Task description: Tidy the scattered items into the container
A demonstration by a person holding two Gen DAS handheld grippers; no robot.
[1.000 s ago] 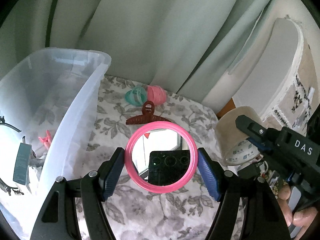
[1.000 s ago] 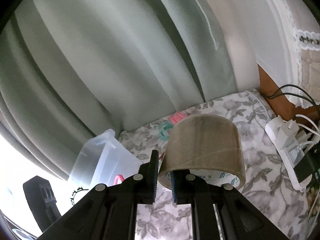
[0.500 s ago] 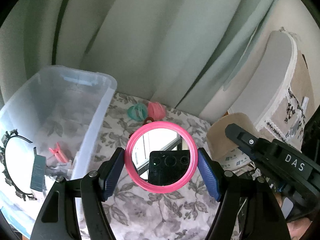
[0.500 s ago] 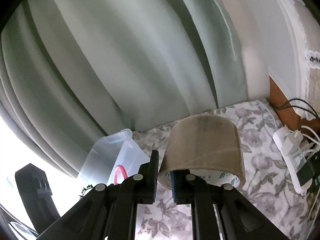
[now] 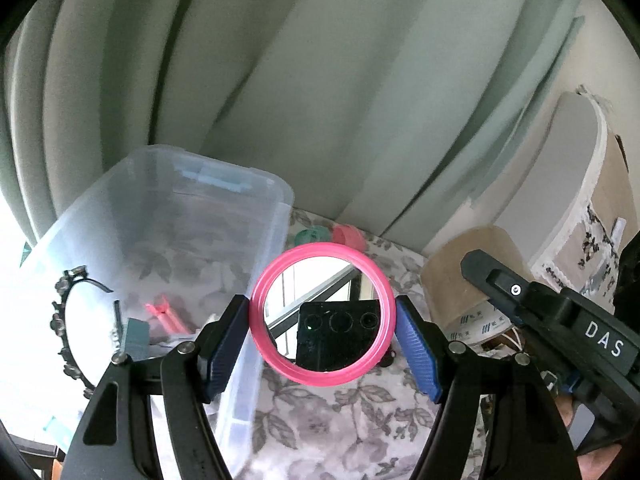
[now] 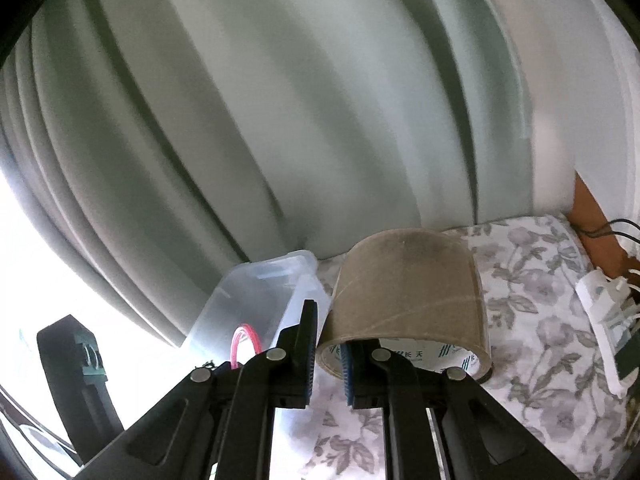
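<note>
My left gripper (image 5: 322, 340) is shut on a round pink-rimmed mirror (image 5: 324, 314), held in the air beside the right wall of the clear plastic bin (image 5: 276, 216). The bin holds a beaded black headband (image 5: 64, 320), a pink clip (image 5: 166, 314) and a teal item (image 5: 136, 338). My right gripper (image 6: 328, 356) is shut on the near wall of a wide brown tape roll (image 6: 408, 292), one finger outside and one inside the core. That roll (image 5: 452, 280) and the right gripper's body (image 5: 560, 320) show at the right of the left wrist view. The bin (image 6: 260, 300) lies left of the roll.
A teal hair tie (image 5: 312, 236) and a pink one (image 5: 348, 236) lie on the floral cloth (image 5: 340, 428) behind the mirror. Grey-green curtains hang at the back. A white power strip with cables (image 6: 604, 312) sits at the right. A grey lace-edged cushion (image 5: 560, 184) stands far right.
Both grippers have risen with their loads. The mirror has shifted left toward the bin, hiding the brown hair claw seen earlier. More of the bin's inside is in view.
</note>
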